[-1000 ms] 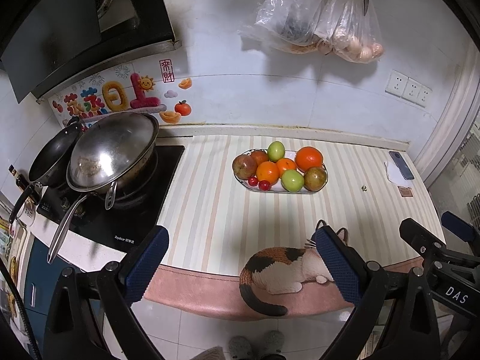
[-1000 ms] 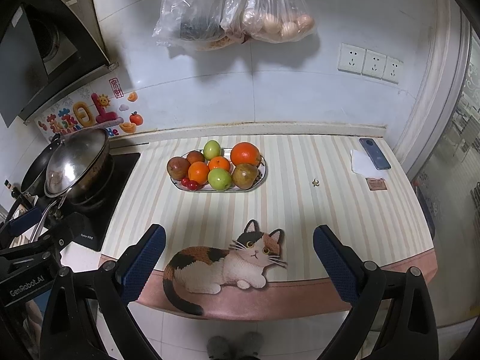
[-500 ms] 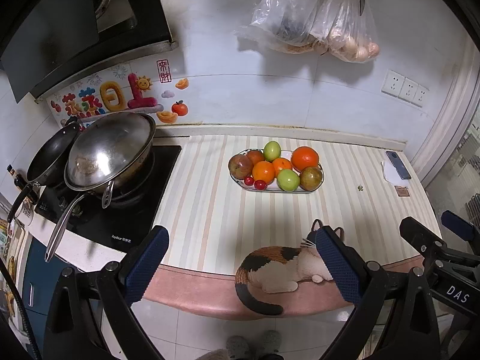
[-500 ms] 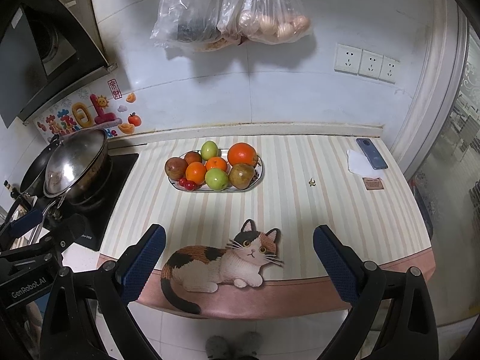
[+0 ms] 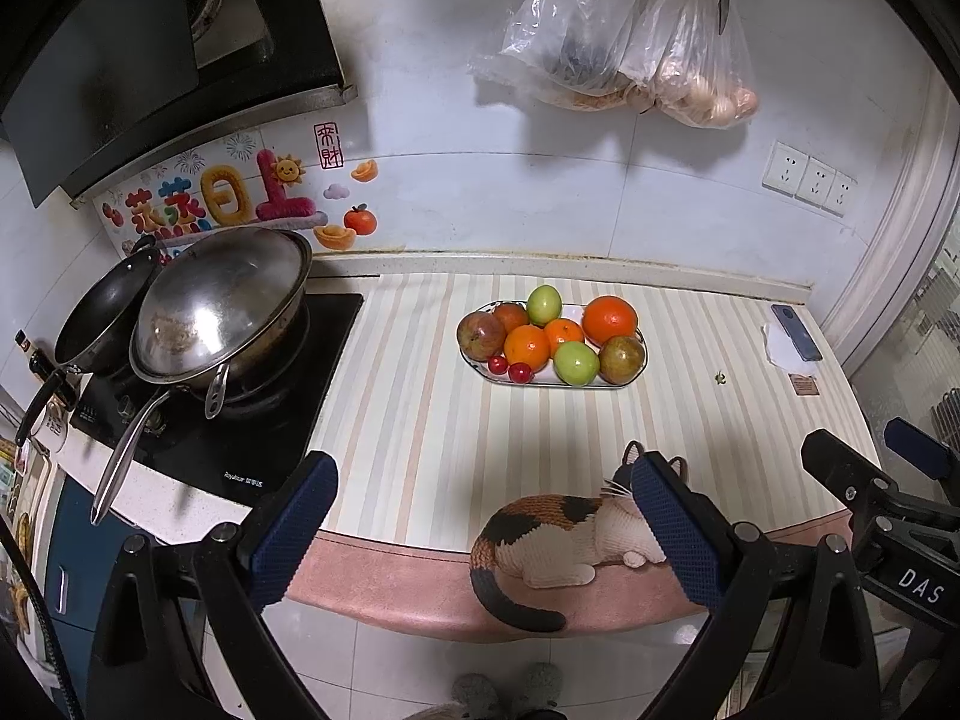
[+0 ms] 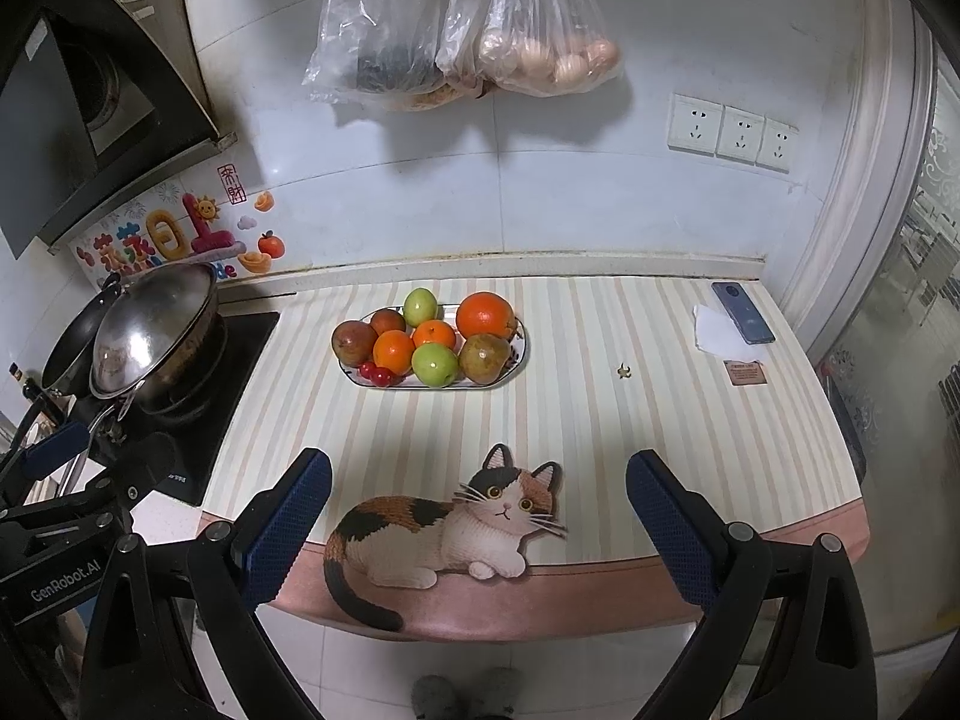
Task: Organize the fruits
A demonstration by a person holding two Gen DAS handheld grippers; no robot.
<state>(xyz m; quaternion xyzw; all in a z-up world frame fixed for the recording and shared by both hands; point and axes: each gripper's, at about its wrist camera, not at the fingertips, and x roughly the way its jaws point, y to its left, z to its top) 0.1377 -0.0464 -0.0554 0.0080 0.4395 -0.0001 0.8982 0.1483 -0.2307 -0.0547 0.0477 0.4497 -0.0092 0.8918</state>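
Home kitchen — steel wok (image 5: 219,312) on a black hob (image 5: 240,420) at left under a range hood (image 5: 150,42), striped countertop (image 5: 420,420), tiled wall with sockets (image 6: 732,132) — bagged eggs (image 6: 540,54) hanging far.

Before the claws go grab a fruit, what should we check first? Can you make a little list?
1. Left claw open and holding nothing: ok.
2. Right claw open and holding nothing: ok.
3. Fruits all on the plate, none rolled off: ok.
4. Striped counter between claws and plate free of things in the way: ok.
5. Small red cherries near the plate's front rim, may roll: cannot tell.
6. Place to sort the fruits into: not ok, none in view.
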